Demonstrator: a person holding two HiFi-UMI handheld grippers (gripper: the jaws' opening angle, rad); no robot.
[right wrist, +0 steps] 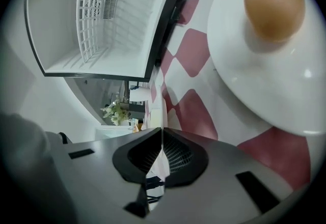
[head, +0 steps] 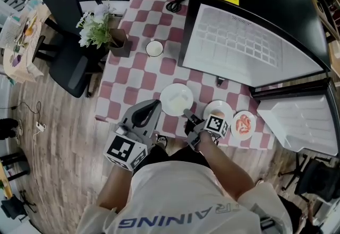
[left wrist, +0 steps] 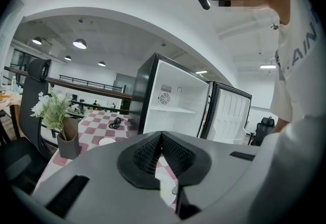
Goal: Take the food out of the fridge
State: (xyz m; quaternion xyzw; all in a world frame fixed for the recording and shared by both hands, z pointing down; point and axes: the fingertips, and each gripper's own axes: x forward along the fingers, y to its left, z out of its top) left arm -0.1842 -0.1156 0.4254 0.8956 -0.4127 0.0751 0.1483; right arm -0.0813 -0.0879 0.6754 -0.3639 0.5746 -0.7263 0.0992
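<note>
On the checked table in front of the open fridge, the right gripper hangs low, jaws pressed together with nothing between them. The brown round food sits on its white plate at one o'clock of the tips, just beside them, not gripped. At nine o'clock, the left gripper hovers, also closed and empty.
</note>
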